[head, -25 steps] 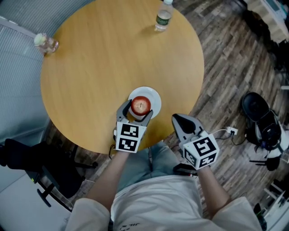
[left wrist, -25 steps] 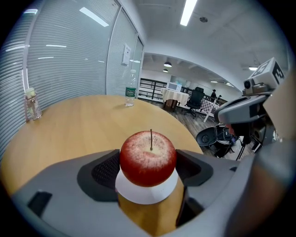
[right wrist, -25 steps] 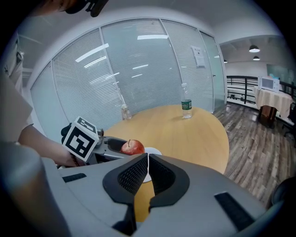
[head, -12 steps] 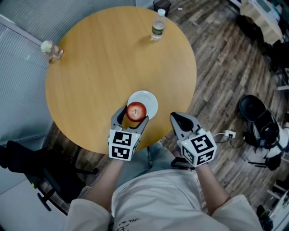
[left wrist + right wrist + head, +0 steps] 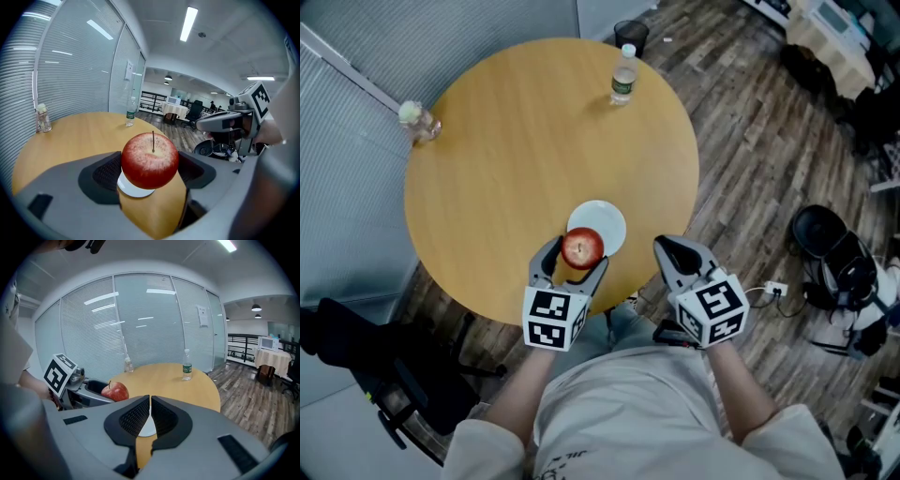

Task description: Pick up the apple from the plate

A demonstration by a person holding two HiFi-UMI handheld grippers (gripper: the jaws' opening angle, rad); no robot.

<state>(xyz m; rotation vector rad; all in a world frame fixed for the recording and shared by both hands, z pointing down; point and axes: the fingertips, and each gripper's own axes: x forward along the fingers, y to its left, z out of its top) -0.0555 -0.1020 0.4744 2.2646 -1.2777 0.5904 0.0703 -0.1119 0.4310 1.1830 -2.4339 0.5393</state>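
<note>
Step in hand: lift, grasp made. The left gripper (image 5: pixel 575 261) has its jaws closed on the apple (image 5: pixel 150 159), one pad on each flank. In the left gripper view the fruit hangs above the white plate (image 5: pixel 607 223) with a gap under it, so I judge it clear of the plate. It sits over the plate's near rim, at the near edge of the round counter (image 5: pixel 516 141).

The right gripper (image 5: pixel 150 414) has its jaws pressed together with nothing between them. It is held off the counter's edge, beside the left one, and has no part in this.

Apple: red with fine pale speckling, yellower around the stem hollow, stem upright, skin smooth and glossy.

Next move, as I judge it: raise straight up at an even squeeze. A round, slick skin could roll in the pads, and too hard a grip could bruise it.
</note>
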